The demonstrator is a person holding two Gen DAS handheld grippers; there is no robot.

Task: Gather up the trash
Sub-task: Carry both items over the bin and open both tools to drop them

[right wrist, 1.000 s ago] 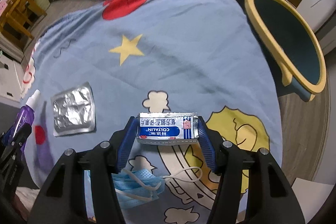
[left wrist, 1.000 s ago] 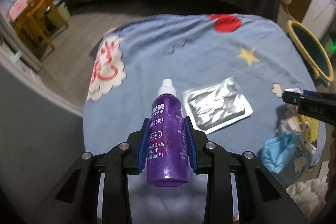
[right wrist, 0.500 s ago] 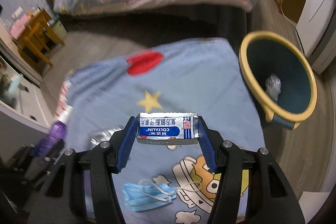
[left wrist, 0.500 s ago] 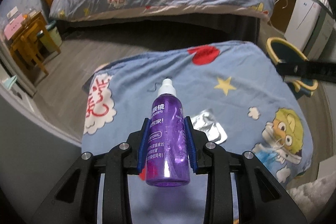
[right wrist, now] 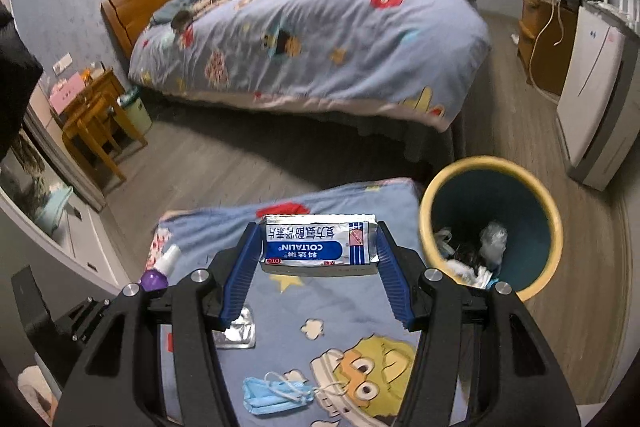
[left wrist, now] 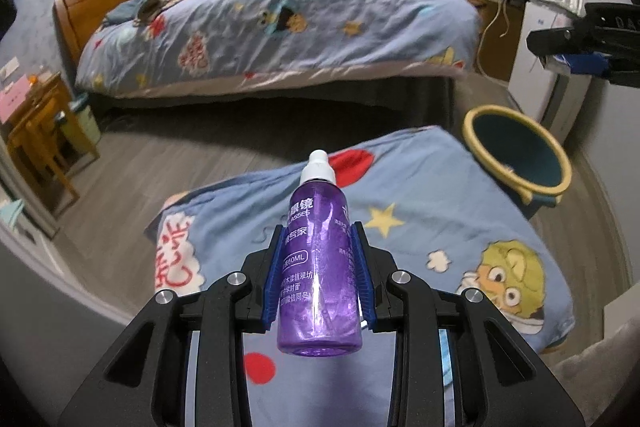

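The left gripper (left wrist: 319, 269) has its blue-padded fingers (left wrist: 272, 275) clamped on the sides of a translucent purple plastic bottle with a white nozzle cap (left wrist: 318, 259), which is held off the surface, cap pointing away from the camera. The right gripper (right wrist: 318, 265) pinches a flat white-and-blue medicine sachet printed COLTALIN (right wrist: 318, 245) by its two short ends, held level above a small table draped in a light blue cartoon-print blanket (right wrist: 344, 311). On that blanket, closest to the right camera, lies a crumpled blue disposable face mask with white ear loops (right wrist: 276, 393), beside a yellow cartoon character in the print. A little farther, partly behind the right gripper's left finger, sits a silver foil blister sheet (right wrist: 238, 331). In the right view the purple bottle (right wrist: 158, 273) and the left gripper's black frame show at the left, over the table's edge. Just beside the table's far right corner stands a round dark teal waste bin with a yellow rim (right wrist: 532, 203), holding white and clear crumpled scraps in its bottom. Beyond it spreads grey wood-look flooring (right wrist: 224, 163), then a bed with a brown wooden headboard and a blue cartoon quilt (right wrist: 320, 35). A white appliance cabinet (right wrist: 596, 99) stands at the right wall, and a small wooden table (right wrist: 96, 107) at the left.
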